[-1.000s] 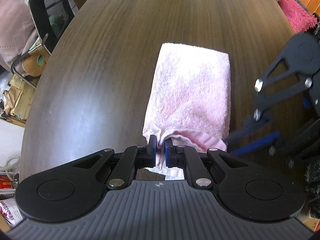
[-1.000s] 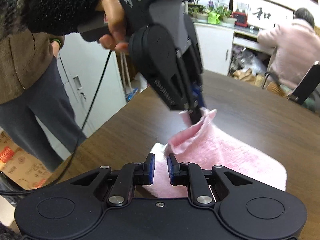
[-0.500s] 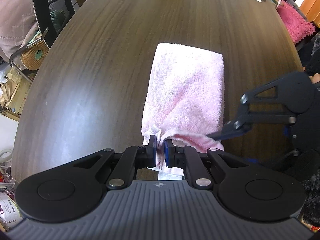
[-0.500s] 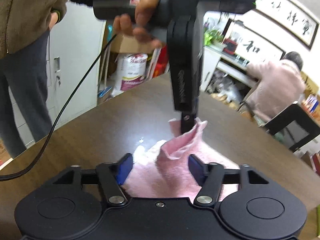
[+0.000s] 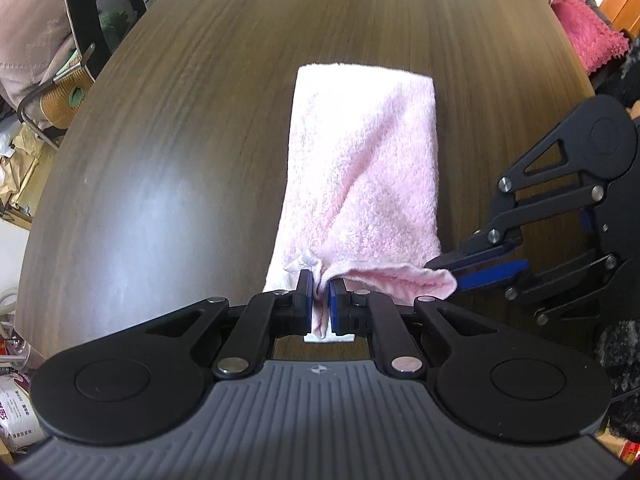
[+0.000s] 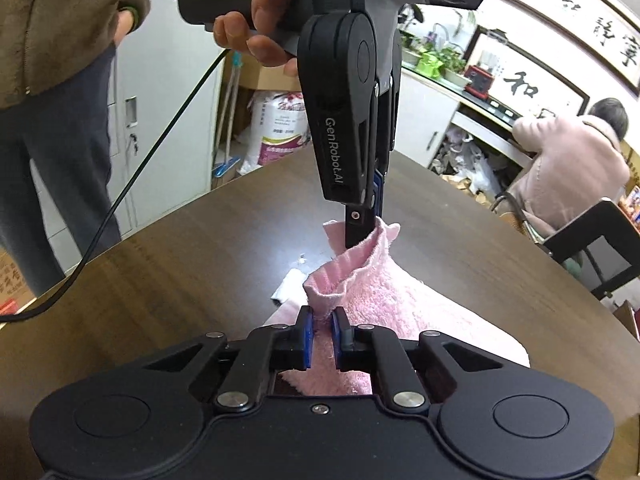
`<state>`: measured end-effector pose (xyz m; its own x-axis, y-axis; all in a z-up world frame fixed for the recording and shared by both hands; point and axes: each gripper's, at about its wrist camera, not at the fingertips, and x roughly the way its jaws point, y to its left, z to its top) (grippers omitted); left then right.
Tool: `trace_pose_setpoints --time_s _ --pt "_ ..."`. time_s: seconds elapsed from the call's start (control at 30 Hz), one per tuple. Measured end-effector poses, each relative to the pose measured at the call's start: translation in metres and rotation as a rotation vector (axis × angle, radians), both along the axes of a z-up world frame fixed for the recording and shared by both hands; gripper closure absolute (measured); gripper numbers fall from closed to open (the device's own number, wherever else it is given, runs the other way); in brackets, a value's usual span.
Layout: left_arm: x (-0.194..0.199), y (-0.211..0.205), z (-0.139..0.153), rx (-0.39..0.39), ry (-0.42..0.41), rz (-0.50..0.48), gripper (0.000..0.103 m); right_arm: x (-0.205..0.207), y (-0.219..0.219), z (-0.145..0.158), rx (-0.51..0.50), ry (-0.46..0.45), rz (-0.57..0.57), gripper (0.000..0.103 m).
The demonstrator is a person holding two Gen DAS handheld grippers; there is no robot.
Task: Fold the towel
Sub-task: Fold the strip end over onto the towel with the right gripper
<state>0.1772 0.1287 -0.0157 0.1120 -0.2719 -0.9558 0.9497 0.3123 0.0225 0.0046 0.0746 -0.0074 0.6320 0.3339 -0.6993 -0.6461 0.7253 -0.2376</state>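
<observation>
Now left gripper [image 5: 320, 294] fingers clamped on pink towel [image 5: 362, 168] corner, right gripper [image 6: 322, 330] likewise

"GenRobot.AI" runs in white down the black left gripper [image 6: 366, 236]; a framed calligraphy sheet [image 6: 520, 84] on the wall shows 和.

Left tool [image 5: 320, 294] points steeply down, right tool [image 6: 322, 334] slants lower — both clamped shut on cloth.
</observation>
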Motion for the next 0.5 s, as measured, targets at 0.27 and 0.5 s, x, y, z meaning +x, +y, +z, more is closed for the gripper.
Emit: trace_pose_setpoints --time_s 0.27,0.5 --pt "-0.004 0.006 -0.016 0.034 0.008 0.01 0.096 -0.002 0.01 -0.009 -0.019 0.053 0.039 0.094" --pt "-0.005 0.007 -0.028 0.056 0.002 0.012 0.094 0.003 0.018 -0.016 -0.031 0.081 0.054 0.094"
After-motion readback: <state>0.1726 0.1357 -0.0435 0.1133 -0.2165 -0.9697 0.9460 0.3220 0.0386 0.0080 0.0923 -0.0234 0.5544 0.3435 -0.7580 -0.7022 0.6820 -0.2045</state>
